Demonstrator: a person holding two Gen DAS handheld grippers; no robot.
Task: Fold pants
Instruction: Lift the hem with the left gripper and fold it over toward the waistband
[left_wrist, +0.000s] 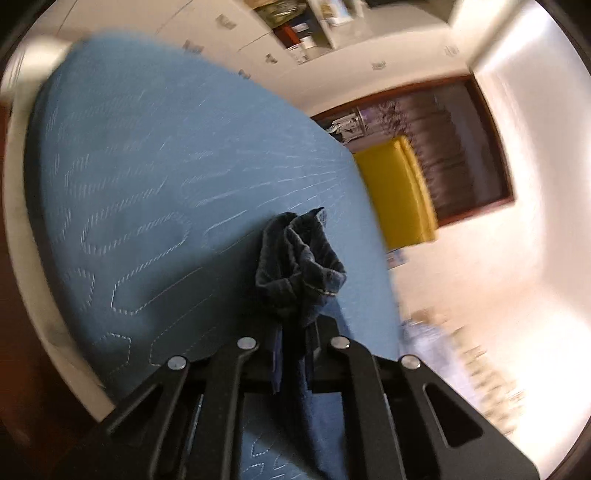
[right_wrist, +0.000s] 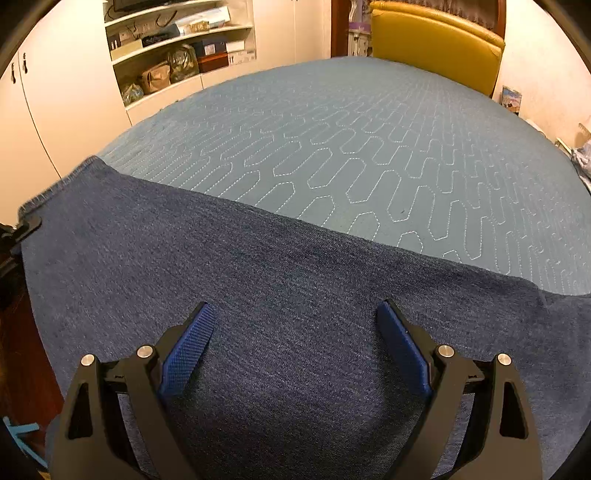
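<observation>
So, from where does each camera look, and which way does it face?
Left wrist: sits on the left gripper, tilted, looking across the bed; its fingers are shut on bunched pants.
Right wrist: sits on the right gripper, looking down over the flat pants; its fingers stand open.
Shared: bed, pants, yellow headboard, shelves.

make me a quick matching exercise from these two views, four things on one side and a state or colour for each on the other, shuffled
Things:
1. left gripper
2. right gripper
3. headboard
4. bedspread

States or colours:
A. light blue, with stitched quilting lines
B. shut on a bunched end of the pants
C. yellow
D. open, above flat denim

Pairs: 1-B, 2-D, 3-C, 4-A
</observation>
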